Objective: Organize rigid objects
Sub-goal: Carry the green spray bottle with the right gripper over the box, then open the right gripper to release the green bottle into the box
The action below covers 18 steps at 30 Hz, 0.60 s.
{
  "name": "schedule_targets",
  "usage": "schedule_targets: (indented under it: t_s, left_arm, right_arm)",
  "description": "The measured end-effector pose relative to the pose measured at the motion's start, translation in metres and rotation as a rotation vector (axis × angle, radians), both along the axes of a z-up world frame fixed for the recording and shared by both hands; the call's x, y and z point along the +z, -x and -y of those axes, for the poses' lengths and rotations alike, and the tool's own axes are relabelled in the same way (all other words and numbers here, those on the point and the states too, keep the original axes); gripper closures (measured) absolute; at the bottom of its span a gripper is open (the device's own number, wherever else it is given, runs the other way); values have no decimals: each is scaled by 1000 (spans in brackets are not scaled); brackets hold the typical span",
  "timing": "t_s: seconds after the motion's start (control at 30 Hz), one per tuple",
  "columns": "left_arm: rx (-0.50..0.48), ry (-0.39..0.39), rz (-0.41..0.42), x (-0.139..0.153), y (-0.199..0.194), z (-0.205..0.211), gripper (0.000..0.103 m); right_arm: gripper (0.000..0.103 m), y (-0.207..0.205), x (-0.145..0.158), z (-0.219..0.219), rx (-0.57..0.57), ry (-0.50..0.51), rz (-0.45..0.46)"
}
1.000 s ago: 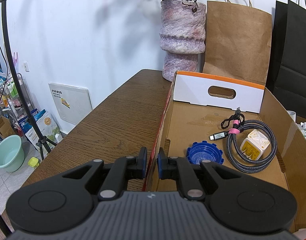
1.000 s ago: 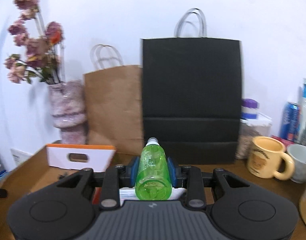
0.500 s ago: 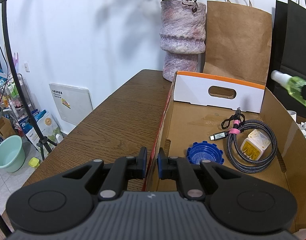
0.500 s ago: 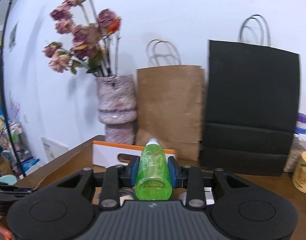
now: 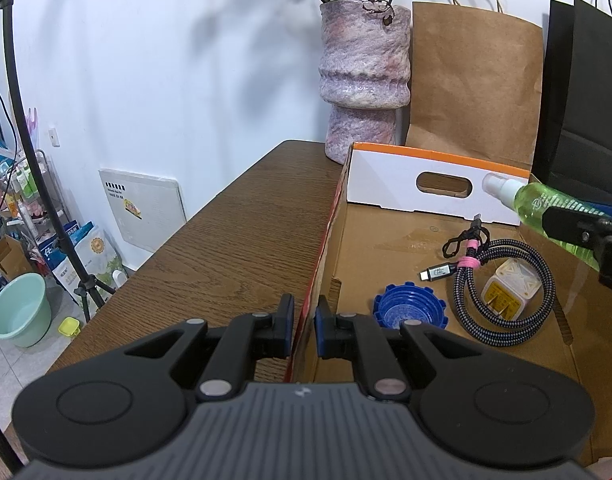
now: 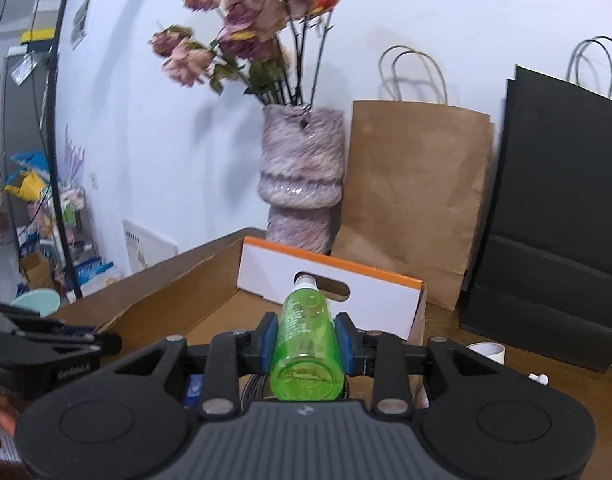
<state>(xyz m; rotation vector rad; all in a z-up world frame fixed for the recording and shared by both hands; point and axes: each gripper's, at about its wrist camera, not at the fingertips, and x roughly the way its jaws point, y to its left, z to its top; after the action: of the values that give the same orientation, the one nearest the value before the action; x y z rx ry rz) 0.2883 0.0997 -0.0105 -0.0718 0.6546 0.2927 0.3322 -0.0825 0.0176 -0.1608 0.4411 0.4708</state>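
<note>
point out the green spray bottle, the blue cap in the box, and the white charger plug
green spray bottle [image 6: 306, 336]: right wrist view, middle of body.
blue cap [image 5: 409, 312]: left wrist view, inner ribbing.
white charger plug [image 5: 507, 295]: left wrist view, top face.

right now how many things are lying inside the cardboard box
3: a blue cap near the front left, a white charger to its right, and a braided cable coiled around the charger. The near corners are hidden, so more may be there.

Wooden table [image 5: 242, 216] (box [image 5: 389, 176], vase [image 5: 363, 64])

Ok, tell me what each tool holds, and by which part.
Right tool: green bottle, by its body. Left tool: cardboard box, by its side wall.
</note>
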Motion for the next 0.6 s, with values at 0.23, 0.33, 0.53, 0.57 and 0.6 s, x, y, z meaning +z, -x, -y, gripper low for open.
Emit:
schedule_targets:
  t_s: [0.23, 0.33, 0.53, 0.57, 0.6]
  left_arm:
    - [0, -3, 2, -1, 1, 1, 91]
    - [0, -3, 2, -1, 1, 1, 91]
    - [0, -4, 3, 0, 1, 1, 91]
    - [0, -5, 3, 0, 2, 1, 91]
    - [1, -4, 3, 0, 1, 1, 91]
  right_arm:
    - [73, -1, -2, -1, 12, 4, -15]
    - [73, -2, -3, -1, 14, 1, -21]
    - [38, -3, -2, 0, 20, 2, -22]
    - [0, -3, 0, 1, 11, 0, -17]
    - [2, -1, 1, 2, 2, -7, 3]
